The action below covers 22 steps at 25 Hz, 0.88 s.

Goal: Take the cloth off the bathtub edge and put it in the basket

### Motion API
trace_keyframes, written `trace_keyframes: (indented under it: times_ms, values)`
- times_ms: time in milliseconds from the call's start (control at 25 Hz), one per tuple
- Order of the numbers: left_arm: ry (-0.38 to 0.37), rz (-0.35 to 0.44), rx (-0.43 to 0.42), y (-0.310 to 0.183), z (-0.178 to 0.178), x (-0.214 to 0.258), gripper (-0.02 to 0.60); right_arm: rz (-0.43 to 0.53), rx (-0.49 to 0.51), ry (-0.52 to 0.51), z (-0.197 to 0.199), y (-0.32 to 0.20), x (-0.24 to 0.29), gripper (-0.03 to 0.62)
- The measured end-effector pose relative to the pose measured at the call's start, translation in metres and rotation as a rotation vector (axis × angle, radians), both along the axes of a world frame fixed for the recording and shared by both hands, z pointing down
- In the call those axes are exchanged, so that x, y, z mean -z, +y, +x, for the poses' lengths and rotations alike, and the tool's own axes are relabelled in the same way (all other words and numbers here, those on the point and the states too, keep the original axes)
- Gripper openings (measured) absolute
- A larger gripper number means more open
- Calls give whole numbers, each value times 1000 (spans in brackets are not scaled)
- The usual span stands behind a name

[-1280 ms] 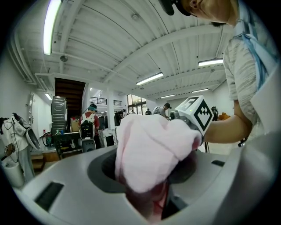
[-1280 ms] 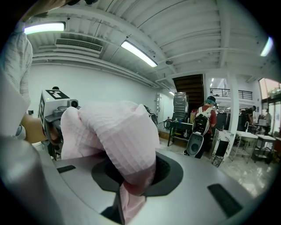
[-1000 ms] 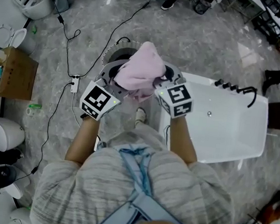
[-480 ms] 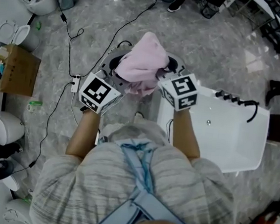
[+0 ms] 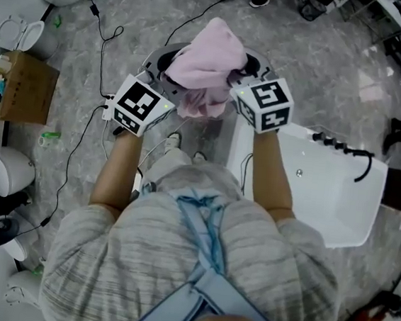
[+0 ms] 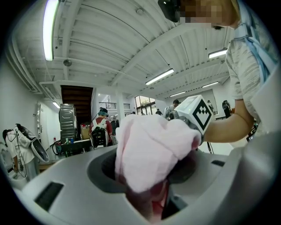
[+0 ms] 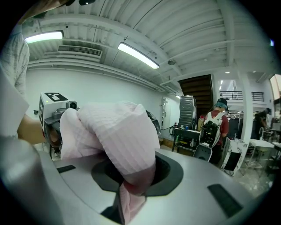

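Both grippers are on the cloth [image 5: 209, 61] — pink, bunched up, held in the air between them.

Left gripper [image 6: 151, 204]: jaws part closed and clamped on a thick fold of cloth low in its own view. The rest of the cloth bulges up over the jaws and across toward the right gripper. The right one's marker cube shows just past the bundle.

Right gripper [image 7: 127, 204]: jaws closer together, pinching a thinner hem. From there the cloth rises and drapes left toward the left gripper.

Head view: grippers sit side by side and close, tips angled in toward each other. The tips themselves are covered by the cloth.

Basket [image 5: 154, 60]: round, grey, directly below the cloth and just ahead of both grippers. Its rim shows on either side of the bundle. Can't tell whether the lowest folds touch the rim.

Bathtub [image 5: 323, 212]: white, low on the right gripper's outer side, under that forearm. The cloth is clear of its edge — no contact. Faucet [image 5: 341, 146] is on the tub side far from the right gripper.

Cardboard box [image 5: 15, 90] sits on the floor well out to the left of the left gripper. A cable [image 5: 80, 151] runs along the floor below that gripper's side.

Right gripper view also shows a person with a backpack [image 7: 213, 132] standing far beyond the jaws.
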<state>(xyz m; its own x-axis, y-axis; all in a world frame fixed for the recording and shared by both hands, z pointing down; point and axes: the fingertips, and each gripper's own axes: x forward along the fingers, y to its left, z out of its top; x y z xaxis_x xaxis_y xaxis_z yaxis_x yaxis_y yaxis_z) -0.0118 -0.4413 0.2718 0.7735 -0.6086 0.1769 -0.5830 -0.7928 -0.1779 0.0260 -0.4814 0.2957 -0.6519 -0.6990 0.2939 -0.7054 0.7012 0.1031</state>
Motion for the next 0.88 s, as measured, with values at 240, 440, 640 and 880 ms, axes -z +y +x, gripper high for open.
trace_keyframes:
  times_ms: [240,440,640,880]
  values:
    - [-8,-20,-5,-48,-21,-10,224,-21,0,23,-22,-48,-12,95]
    - [-26,-39,2,-85,-44,-28,224,-45,14,45,-45,-85,-32,95]
    - [-43,-81,-4,-114,-67,-57,224,-98,37,99,-67,-113,-64,97]
    - [-90,-142,-3,-142,-83,-93,224,-168,33,131,-82,-140,-105,97]
